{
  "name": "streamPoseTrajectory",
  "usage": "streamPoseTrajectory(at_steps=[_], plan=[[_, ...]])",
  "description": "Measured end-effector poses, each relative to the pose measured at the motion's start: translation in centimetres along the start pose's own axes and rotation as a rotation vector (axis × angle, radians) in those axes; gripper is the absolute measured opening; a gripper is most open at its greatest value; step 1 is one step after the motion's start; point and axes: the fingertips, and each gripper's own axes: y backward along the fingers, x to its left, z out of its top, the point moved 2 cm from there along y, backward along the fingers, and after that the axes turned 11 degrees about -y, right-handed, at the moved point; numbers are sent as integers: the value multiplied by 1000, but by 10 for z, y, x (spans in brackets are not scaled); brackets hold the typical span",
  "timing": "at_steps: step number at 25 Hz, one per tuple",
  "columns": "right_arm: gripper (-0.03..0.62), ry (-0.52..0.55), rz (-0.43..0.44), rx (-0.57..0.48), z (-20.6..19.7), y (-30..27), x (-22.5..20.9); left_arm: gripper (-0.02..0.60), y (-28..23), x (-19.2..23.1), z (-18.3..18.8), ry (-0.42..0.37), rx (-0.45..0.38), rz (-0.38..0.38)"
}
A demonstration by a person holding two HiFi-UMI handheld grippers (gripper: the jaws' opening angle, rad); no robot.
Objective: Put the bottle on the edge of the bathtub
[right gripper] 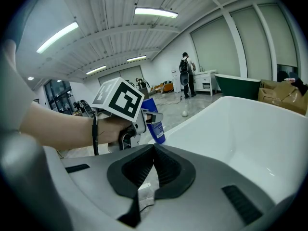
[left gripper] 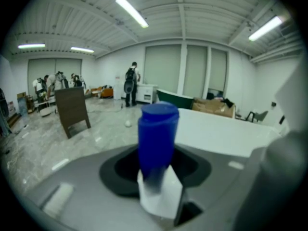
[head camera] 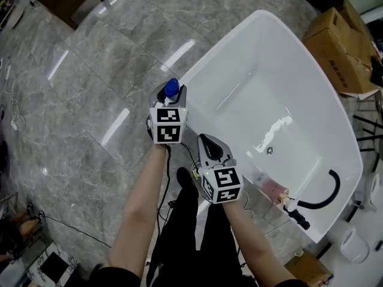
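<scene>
**Bottle reaches the bathtub's rim**
The left tool [head camera: 170,98] pinched the blue-capped bottle [head camera: 172,88] at the near corner of the white bathtub [head camera: 224,45]. It was evidently poised for setting down on the edge. The right tool [head camera: 204,141], pressed together and empty, hung just beside, apparently kept clear of the placement.

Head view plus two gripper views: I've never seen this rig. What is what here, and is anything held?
A person holds a two-jaw gripper in each hand; the marker cubes are part of them. The head view looks down from the person's head, and each gripper view looks along its own jaws. The left gripper grips a blue-capped bottle beside the rim of the white bathtub. The right gripper is shut and empty. A black hose sits at the tub's near end.
</scene>
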Motion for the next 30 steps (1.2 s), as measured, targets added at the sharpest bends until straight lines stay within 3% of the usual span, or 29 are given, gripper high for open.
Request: streamPoseTrajectory(at_steps=[7, 14, 27, 30], plan=[[3, 6, -1, -15, 3, 5, 1, 247, 1, -7, 5, 13, -6, -15], [3, 13, -1, -28, 6, 12, 1, 277, 12, -8, -1, 46, 5, 1], [3, 28, 7, -45, 8, 36, 4, 282, 37, -23, -31, 56, 87, -1], [3, 31, 12, -52, 9, 41, 7, 253, 51, -26, -41, 74, 99, 17]])
